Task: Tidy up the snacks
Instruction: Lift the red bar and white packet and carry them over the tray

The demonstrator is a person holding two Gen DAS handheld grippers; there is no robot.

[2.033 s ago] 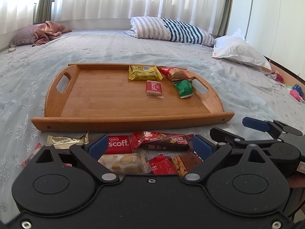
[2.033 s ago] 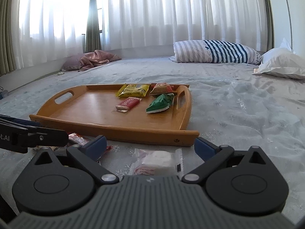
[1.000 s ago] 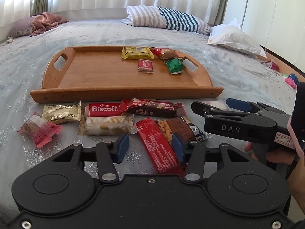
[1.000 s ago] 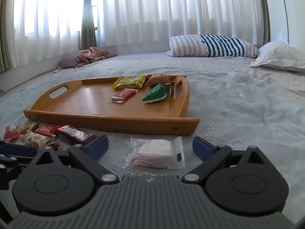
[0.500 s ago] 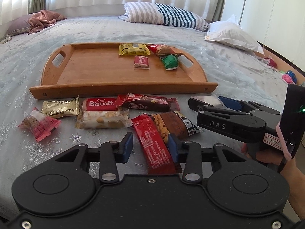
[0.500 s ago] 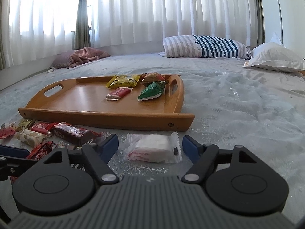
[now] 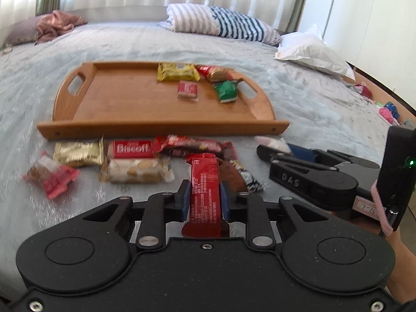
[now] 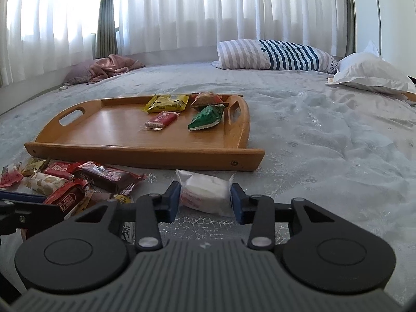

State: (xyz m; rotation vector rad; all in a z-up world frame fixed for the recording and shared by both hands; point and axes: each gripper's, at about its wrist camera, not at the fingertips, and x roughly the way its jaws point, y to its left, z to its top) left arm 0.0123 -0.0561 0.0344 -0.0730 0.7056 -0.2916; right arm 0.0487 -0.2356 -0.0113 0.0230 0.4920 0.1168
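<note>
Tray: honey-brown wood
Bar in left tool: red wrapper
Packet between right tool's pads: white, pink print
Pillow: grey and navy stripes
Bedspread: pale blue-grey

The loose snacks at lower left of the left wrist view are smeared by motion blur. The red bar's near end is hidden behind the gripper body.

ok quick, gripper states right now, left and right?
Left gripper: closed on the red snack bar.
Right gripper: jaws closing around the white snack packet, pads about touching its sides.
</note>
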